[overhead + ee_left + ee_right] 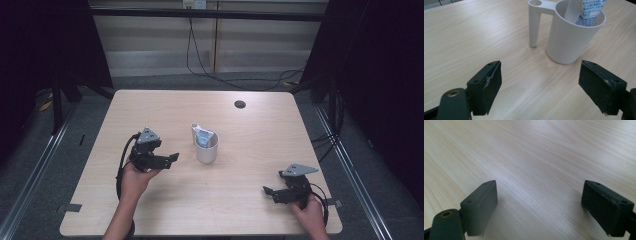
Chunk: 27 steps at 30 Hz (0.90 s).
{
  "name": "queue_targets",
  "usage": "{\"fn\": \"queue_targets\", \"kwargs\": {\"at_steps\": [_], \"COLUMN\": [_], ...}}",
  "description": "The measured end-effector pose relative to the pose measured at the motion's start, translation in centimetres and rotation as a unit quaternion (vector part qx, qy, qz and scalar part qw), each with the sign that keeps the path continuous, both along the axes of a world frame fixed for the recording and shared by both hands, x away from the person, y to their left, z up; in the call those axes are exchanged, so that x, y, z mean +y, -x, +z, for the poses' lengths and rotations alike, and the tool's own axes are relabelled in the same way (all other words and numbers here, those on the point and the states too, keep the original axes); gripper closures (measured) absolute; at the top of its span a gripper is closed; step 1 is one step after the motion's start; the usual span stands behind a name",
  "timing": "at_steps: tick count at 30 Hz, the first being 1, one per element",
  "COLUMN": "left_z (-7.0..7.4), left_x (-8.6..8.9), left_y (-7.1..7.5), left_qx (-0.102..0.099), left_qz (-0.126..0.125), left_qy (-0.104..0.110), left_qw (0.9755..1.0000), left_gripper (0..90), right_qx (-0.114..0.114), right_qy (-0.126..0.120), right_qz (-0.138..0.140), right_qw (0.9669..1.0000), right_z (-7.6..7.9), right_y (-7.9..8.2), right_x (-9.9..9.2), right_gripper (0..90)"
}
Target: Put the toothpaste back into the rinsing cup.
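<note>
light wood tabletop [150, 210], round cable hole [240, 104] far right. white cup [207, 150] with side handle stands mid-table, toothpaste tube [590, 11] inside. left hand-held gripper [172, 158] released, just left of cup; right hand-held gripper [266, 191] released, near right, well apart.

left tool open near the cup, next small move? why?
Probably ease the left tool forward toward the white cup. Its jaws stand wide apart and empty, with bare table between them and the cup, which holds a tube. The right tool sits farther off, also open.
</note>
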<state>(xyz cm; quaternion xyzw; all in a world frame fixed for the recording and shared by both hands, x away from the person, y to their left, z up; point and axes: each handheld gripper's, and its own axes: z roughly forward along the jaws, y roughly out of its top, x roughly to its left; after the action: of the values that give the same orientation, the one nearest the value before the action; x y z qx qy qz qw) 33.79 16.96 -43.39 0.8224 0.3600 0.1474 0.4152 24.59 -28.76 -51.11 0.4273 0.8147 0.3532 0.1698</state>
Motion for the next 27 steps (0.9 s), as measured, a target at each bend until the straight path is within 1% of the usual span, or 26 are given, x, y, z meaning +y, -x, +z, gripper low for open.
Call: {"fn": "queue_targets", "kwargs": {"at_steps": [1,2,3,7,8,11,13,14,17,18,19,20,21,23,27], "left_z": [-0.1,-0.3,-0.3,-0.7,-0.9,-1.2,-1.3,-1.5,-1.8,-2.0,-2.0,-2.3,-2.3,-2.8,-3.2], "left_x": [0.1,0.2,0.4,0.8,1.0,1.2,1.4,1.5,1.6,1.9,1.9,2.0,2.0,2.4,2.7], "left_y": [0.0,0.1,0.0,0.2,0.3,0.4,0.4,0.5,0.6,0.7,0.7,0.8,0.8,0.9,1.1], "left_qx": [0.000,0.001,0.000,-0.001,0.001,0.003,0.001,0.003,0.004,0.004,0.004,0.008,0.008,0.011,0.014], "left_qz": [0.000,0.007,-0.001,-0.003,-0.002,0.000,0.000,-0.002,-0.002,-0.003,-0.003,0.000,0.000,0.003,0.007], "left_qy": [-0.001,0.004,-0.006,-0.011,-0.015,-0.014,-0.019,-0.022,-0.024,-0.030,-0.030,-0.032,-0.032,-0.033,-0.037], "left_qw": [1.0000,1.0000,1.0000,0.9999,0.9999,0.9999,0.9998,0.9997,0.9997,0.9995,0.9995,0.9994,0.9994,0.9994,0.9992], "left_gripper": [18.7,18.7,18.8,18.7,18.7,18.8,18.8,18.8,18.6,18.6,18.6,18.6,18.6,18.6,18.6], "right_qx": [0.000,0.000,0.000,0.000,0.000,0.000,0.000,0.000,0.000,0.000,0.000,0.000,0.000,0.000,0.000], "right_qy": [0.000,0.000,0.000,0.000,0.000,0.000,0.000,0.000,0.000,0.000,0.000,0.000,0.000,0.000,0.000], "right_qz": [0.000,0.000,0.000,0.000,0.000,0.000,0.000,0.000,0.000,0.000,0.000,0.000,0.000,0.000,0.000], "right_qw": [1.0000,1.0000,1.0000,1.0000,1.0000,1.0000,1.0000,1.0000,1.0000,1.0000,1.0000,1.0000,1.0000,1.0000,1.0000], "right_z": [0.0,0.0,0.0,0.0,0.0,0.0,0.0,0.0,0.0,0.0,0.0,0.0,0.0,0.0,0.0], "right_y": [0.0,0.0,0.0,0.0,0.0,0.0,0.0,0.0,0.0,0.0,0.0,0.0,0.0,0.0,0.0], "right_x": [0.0,0.0,0.0,0.0,0.0,0.0,0.0,0.0,0.0,0.0,0.0,0.0,0.0,0.0,0.0], "right_gripper": [13.1,13.1,13.1,13.1,13.1,13.1,13.1,13.1,13.1,13.1,13.1,13.1,13.1,13.1,13.1]}}
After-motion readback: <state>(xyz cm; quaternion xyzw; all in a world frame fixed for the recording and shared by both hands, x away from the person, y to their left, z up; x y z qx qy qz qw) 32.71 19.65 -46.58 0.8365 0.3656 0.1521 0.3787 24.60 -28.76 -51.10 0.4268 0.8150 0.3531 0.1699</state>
